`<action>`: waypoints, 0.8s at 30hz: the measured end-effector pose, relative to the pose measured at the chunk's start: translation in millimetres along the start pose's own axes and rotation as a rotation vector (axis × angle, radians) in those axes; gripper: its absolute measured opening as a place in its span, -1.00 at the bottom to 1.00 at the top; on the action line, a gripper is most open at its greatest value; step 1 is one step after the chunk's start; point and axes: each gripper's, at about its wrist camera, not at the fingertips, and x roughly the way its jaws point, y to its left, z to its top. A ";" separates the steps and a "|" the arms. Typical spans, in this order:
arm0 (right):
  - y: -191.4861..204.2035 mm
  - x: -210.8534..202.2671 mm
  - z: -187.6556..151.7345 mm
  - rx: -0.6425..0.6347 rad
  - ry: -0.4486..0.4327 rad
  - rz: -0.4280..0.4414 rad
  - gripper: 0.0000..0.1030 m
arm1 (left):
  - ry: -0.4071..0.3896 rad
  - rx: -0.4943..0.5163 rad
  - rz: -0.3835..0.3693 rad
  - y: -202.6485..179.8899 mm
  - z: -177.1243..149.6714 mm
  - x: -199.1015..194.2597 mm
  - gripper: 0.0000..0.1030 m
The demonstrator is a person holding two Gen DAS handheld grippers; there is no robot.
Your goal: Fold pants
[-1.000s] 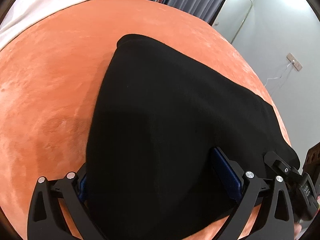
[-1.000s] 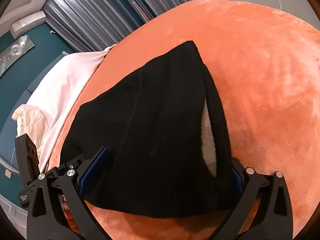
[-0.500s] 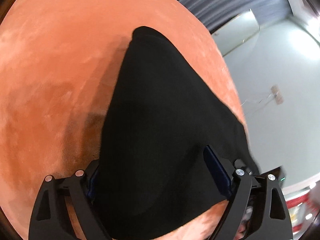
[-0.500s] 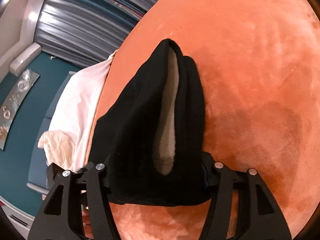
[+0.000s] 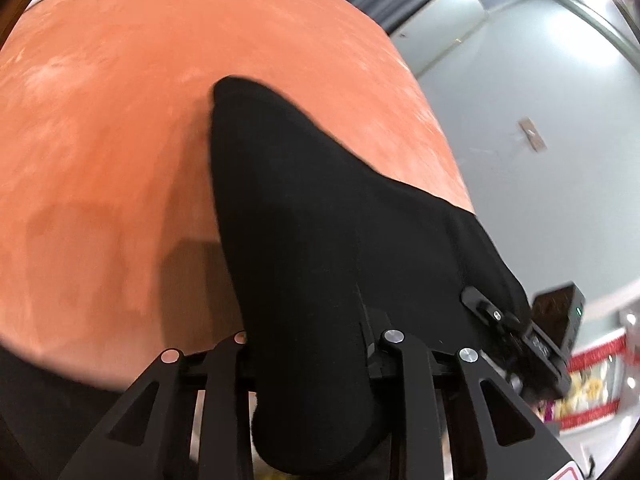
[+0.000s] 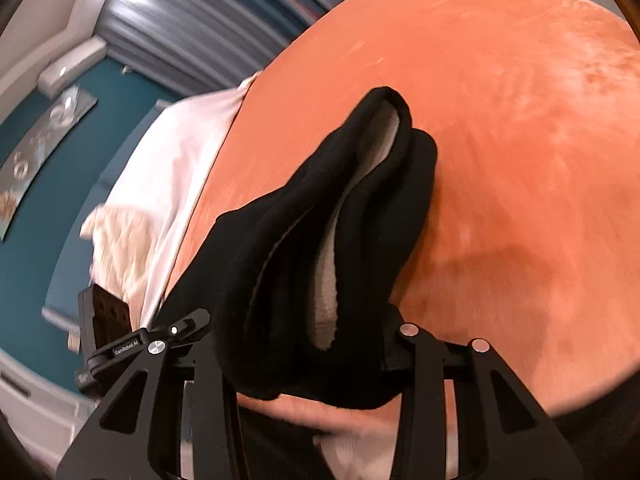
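Note:
The black pants (image 5: 304, 216) hang bunched between both grippers above an orange velvet bed cover (image 5: 120, 120). My left gripper (image 5: 310, 344) is shut on one end of the pants, the cloth squeezed between its fingers. My right gripper (image 6: 316, 340) is shut on the other end; the pale fleece lining (image 6: 332, 264) shows inside the fold. The far tip of the pants (image 6: 386, 98) still touches the cover (image 6: 520, 120). The other gripper shows at the edge of each view, to the right in the left wrist view (image 5: 516, 332) and to the left in the right wrist view (image 6: 132, 344).
White bedding (image 6: 168, 168) and a cream cloth (image 6: 120, 240) lie at the far left of the bed. Grey curtains (image 6: 192, 20) and a teal wall stand behind. A grey wall with a socket (image 5: 532, 140) lies beyond the bed's right edge.
Both grippers have closed on the pants and lifted them off the cover. The flat cloth has gathered into a narrow hanging bundle, and the views have tilted.

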 end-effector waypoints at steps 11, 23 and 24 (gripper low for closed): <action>101.4 -90.2 9.4 -0.222 -0.150 0.097 -0.30 | -0.262 0.245 -0.088 -90.1 35.4 -111.6 -0.65; 189.3 -50.0 222.6 -0.445 -0.594 0.240 -0.30 | -0.710 0.481 -0.038 -144.0 255.1 -115.4 -0.51; 183.6 -32.6 244.9 -0.434 -0.599 0.241 -0.30 | -0.707 0.468 -0.008 -134.1 281.7 -95.2 -0.51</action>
